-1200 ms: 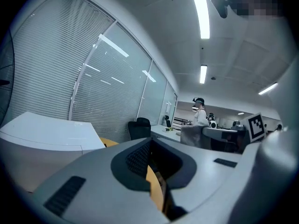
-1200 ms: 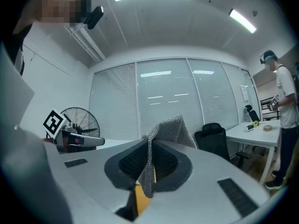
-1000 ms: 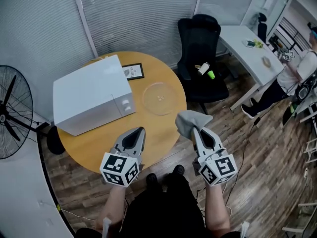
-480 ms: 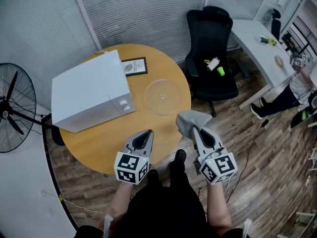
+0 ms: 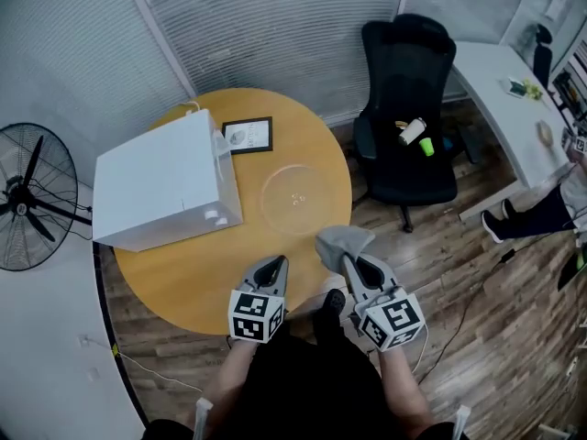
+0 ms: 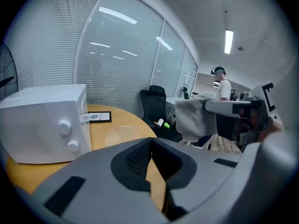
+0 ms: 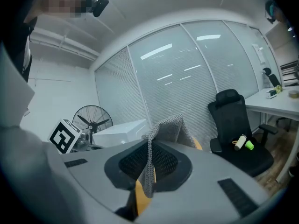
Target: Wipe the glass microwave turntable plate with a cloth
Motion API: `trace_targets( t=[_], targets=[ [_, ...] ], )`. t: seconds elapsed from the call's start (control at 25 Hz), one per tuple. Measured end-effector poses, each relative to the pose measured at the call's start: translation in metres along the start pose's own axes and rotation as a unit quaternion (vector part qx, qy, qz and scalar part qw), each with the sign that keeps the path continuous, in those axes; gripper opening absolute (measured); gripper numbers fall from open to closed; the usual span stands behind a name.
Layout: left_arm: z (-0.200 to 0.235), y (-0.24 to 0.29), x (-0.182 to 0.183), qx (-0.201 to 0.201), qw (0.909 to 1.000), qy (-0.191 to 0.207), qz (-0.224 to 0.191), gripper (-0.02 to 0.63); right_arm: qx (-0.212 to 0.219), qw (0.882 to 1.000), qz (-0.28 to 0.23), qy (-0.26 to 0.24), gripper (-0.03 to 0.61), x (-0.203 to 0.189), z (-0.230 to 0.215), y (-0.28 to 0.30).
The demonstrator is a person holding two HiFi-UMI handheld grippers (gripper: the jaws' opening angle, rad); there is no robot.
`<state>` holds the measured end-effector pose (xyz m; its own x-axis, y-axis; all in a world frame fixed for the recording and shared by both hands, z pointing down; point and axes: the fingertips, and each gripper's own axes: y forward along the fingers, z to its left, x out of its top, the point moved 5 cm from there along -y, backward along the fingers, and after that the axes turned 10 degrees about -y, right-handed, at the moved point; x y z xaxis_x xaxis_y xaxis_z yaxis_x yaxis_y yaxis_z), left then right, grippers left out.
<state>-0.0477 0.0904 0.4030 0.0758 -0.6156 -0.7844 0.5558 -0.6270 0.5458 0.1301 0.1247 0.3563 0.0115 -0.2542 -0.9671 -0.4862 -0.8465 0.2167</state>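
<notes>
Cloth (image 5: 340,241) in right gripper (image 5: 352,258), glass plate (image 5: 295,196) just beyond

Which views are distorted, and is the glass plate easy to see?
Head view: wide-angle, so the blinds bow; the plate is faint, only its rim shows against the table. Left gripper view: fisheye, dark corners, lamp reflections on the window. Right gripper view: fisheye too; the cloth is sharp.

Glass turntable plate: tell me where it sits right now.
In the head view, the glass turntable plate lies flat on the round wooden table, right of the white microwave and just below the framed card.
</notes>
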Motion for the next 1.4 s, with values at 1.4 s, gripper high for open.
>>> trace_targets(
  t=[1.4],
  targets=[
    [0.126,0.156,-0.05,0.098,0.9865,-0.058,0.118,-0.002,0.04,0.988,0.141,-0.047,0.021,-0.057,-0.062,0.143]
  ],
)
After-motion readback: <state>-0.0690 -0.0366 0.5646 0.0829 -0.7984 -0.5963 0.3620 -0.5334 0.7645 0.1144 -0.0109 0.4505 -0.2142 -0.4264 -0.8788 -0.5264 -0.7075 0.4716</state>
